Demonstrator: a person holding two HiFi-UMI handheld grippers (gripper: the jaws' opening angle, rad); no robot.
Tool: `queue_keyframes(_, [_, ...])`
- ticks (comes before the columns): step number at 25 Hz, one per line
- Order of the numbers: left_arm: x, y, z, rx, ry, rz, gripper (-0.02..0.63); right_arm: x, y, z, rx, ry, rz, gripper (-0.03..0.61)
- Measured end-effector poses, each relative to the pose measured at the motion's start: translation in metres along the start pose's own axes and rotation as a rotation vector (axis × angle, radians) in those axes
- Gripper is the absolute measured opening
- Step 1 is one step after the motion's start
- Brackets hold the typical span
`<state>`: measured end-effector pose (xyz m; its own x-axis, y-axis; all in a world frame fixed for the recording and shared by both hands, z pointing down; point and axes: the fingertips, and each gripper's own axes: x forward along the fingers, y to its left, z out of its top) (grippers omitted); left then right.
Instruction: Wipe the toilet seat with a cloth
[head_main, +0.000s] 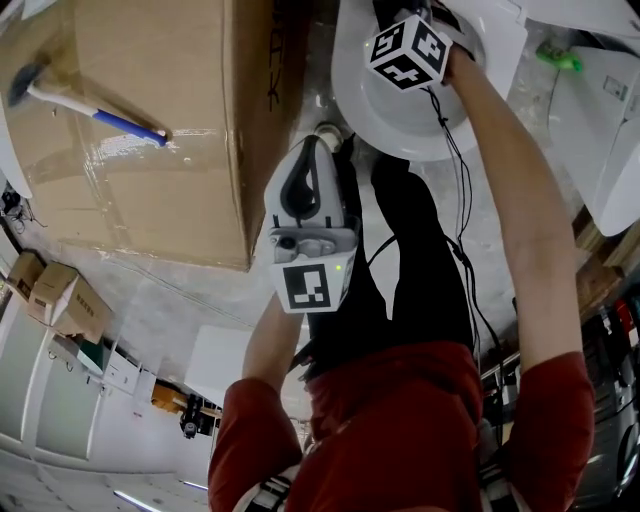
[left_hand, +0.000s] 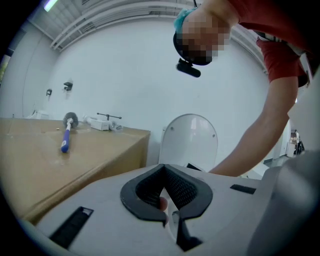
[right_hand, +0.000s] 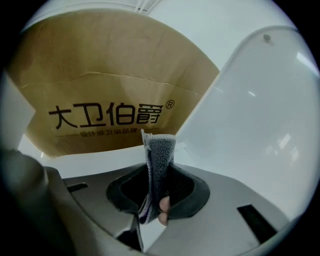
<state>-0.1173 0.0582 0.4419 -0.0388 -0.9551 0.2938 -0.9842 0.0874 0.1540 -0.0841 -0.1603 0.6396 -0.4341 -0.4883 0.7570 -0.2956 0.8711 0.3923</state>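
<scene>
The white toilet (head_main: 390, 115) stands at the top of the head view, its lid (left_hand: 189, 139) raised upright. My right gripper (right_hand: 159, 200) is shut on a folded grey cloth (right_hand: 160, 155), which sticks up from the jaws beside the lid (right_hand: 260, 115). In the head view only its marker cube (head_main: 408, 48) shows, over the toilet; the jaws and cloth are hidden behind it. My left gripper (head_main: 312, 150) hangs lower, short of the toilet and beside the box. Its jaws (left_hand: 167, 200) are shut with nothing between them.
A large cardboard box (head_main: 150, 120) stands close to the toilet's left side, with a blue-handled brush (head_main: 100, 112) lying on top. The person's legs in black trousers (head_main: 420, 270) are in front of the toilet. White panels (head_main: 600, 130) lie at the right.
</scene>
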Motion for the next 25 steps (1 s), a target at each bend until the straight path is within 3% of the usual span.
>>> queue_keyframes(8, [-0.01, -0.014, 0.07, 0.034, -0.089, -0.03, 0.012, -0.106, 0.02, -0.003, 0.321, -0.061, 0.02, 0.074])
queue_keyframes(13, [-0.027, -0.033, 0.11, -0.028, -0.066, -0.074, 0.012, -0.202, 0.023, 0.002, 0.545, -0.099, 0.012, 0.074])
queue_keyframes(20, [-0.057, -0.059, 0.183, -0.042, -0.059, -0.109, 0.011, -0.352, 0.0, 0.025, 0.707, -0.201, -0.06, 0.074])
queue_keyframes(25, [-0.074, -0.084, 0.247, -0.008, -0.078, -0.175, 0.012, -0.451, -0.037, 0.05, 0.761, -0.309, -0.158, 0.074])
